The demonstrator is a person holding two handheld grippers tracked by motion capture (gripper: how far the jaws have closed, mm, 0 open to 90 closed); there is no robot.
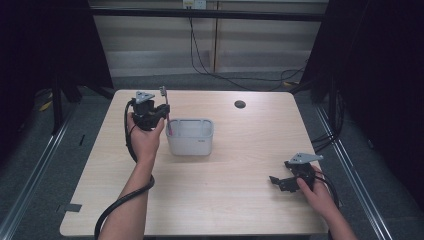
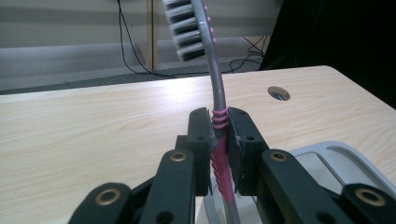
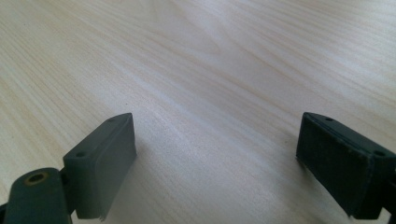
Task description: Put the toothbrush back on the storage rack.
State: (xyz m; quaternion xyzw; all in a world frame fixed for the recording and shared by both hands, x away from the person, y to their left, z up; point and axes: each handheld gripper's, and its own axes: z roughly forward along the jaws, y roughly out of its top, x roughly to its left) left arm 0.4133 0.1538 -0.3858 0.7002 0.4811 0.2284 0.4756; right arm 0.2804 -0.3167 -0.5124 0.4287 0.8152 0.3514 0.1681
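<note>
jaws of the left gripper (image 2: 219, 140) clamp one toothbrush (image 2: 215, 84) above one holder (image 1: 190, 136).

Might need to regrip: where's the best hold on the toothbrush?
Keep to the ribbed pink grip of the toothbrush, where the left gripper is clamped now. Come from the sides, below the curved neck; it stands upright, head up, beside the holder.
</note>
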